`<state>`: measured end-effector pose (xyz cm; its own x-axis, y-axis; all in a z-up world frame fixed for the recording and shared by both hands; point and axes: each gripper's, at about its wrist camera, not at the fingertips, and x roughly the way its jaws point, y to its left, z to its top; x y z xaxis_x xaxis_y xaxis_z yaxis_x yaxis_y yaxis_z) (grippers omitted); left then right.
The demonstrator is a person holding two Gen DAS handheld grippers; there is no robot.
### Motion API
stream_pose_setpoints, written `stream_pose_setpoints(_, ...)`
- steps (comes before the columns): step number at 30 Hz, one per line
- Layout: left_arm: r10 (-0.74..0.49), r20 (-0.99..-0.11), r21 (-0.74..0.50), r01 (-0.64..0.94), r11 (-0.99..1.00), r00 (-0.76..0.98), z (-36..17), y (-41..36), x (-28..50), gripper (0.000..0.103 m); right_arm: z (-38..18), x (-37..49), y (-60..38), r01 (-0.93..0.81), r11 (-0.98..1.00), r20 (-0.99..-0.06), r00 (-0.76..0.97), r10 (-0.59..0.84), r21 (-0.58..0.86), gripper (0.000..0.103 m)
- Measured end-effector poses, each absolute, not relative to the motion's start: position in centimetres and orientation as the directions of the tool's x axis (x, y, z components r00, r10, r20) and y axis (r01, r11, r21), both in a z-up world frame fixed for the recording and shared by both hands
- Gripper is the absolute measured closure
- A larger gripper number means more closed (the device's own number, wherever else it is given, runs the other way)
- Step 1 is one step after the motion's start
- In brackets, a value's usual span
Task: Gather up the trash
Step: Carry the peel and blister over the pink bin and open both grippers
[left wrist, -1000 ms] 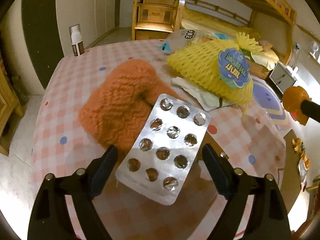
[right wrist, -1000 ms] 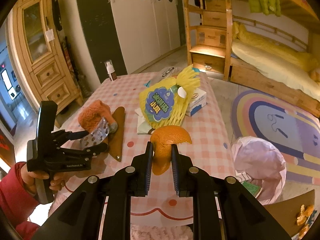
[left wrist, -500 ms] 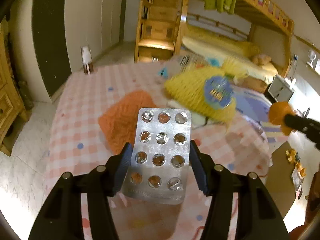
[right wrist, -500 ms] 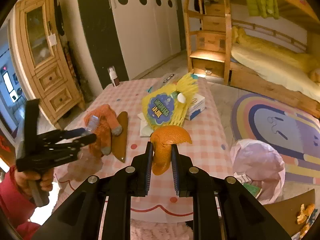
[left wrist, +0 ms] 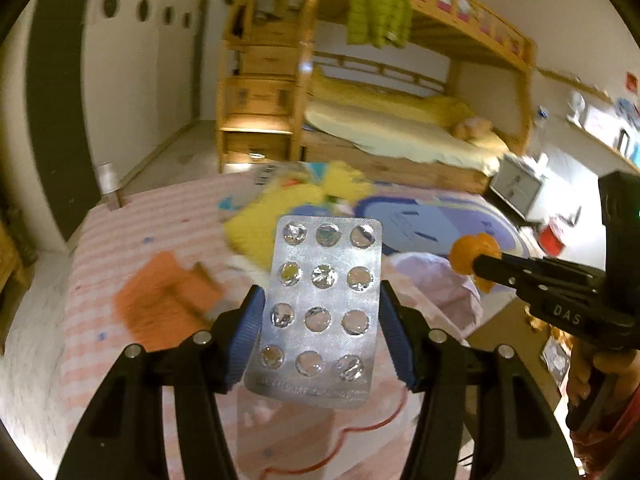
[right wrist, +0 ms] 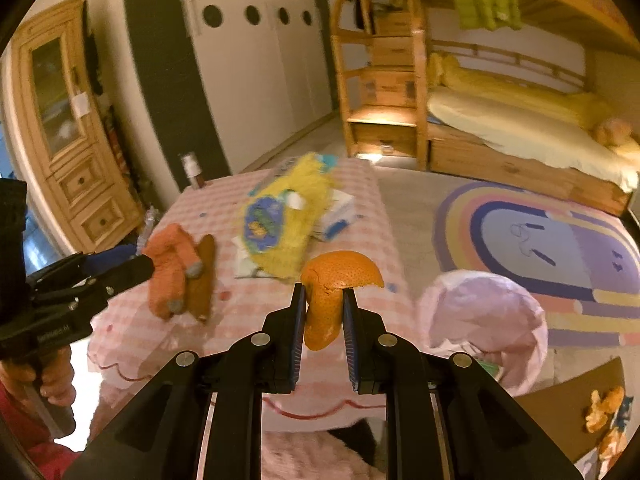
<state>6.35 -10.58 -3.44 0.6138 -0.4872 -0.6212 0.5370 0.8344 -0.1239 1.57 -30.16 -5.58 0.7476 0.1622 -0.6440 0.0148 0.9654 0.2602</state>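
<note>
Aloft, the left gripper (left wrist: 320,332) clamps one silver foil twelve-blister pill sheet (left wrist: 320,304) above the pink-checked bench (right wrist: 256,312); the right gripper (right wrist: 323,316) pinches one curled orange peel (right wrist: 332,296). Best carried level to the single pink-lined trash bag (right wrist: 488,320), then released directly over its mouth.

Right claw (right wrist: 323,312) pinches orange peel (right wrist: 334,296) above the checked table (right wrist: 256,312); pink bag (right wrist: 486,328) just beside.

Child's bedroom at home, wooden bunk bed (right wrist: 520,120) with drawer steps, rainbow rug (right wrist: 540,240), pine cabinet (right wrist: 68,140), white wardrobe (right wrist: 256,80)
</note>
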Motion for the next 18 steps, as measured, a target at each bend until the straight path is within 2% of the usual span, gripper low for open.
stream_pose_setpoints(9,-0.567,-0.678,-0.172,0.649,0.741,0.468,-5.9,-22.2,8.8,0.047,-9.2,-0.6,-37.7,0.217,0.949,-0.707,0.708,0.007,0.227,0.084)
stream_pose_setpoints(18,-0.603,-0.722,-0.218,0.715,0.664,0.339,-8.3,-32.4,11.6,0.047,-12.8,0.3,-43.8,0.314,0.920,-0.746,0.665,-0.036,0.236,0.084)
